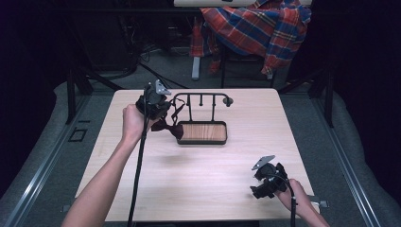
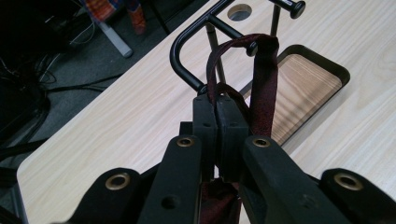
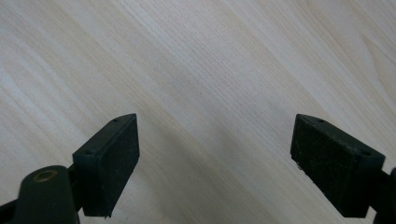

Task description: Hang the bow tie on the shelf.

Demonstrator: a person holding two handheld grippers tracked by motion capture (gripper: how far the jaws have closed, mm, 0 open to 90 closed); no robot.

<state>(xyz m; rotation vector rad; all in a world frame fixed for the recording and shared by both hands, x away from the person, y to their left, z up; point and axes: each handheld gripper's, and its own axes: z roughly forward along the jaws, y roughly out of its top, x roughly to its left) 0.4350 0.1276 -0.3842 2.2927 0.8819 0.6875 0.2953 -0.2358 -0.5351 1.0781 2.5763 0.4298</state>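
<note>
Maroon cloth is what you have in hand: a bow tie (image 1: 168,127) hangs from your left gripper (image 1: 152,105) at the far left part of the table (image 1: 213,163), just beside the left end of a black rack (image 1: 201,101). In the left gripper view the jaws are pressed together on the tie's strap (image 2: 264,88), with one band of it pinched between the pads and a loop rising from there up and over a peg of the rack. A wider band of the same strap runs down past the right jaw. From above, the bow itself dangles below your gripper, close over the left rim of the tray (image 1: 202,133); whether it touches the rim you cannot tell.

That tray is a dark-rimmed dish with a wooden floor, and the rack stands along its far edge, a bent black bar with short pegs and a round knob at its right end. It sits near the far middle of the pale wooden table.

Your right gripper (image 1: 267,182) is well apart from all this, at the near right corner of the table. In the right gripper view its jaws stand wide apart with bare tabletop between the pads and nothing in them.

Beyond the table, a red and blue plaid shirt (image 1: 257,26) is draped over a chair.
</note>
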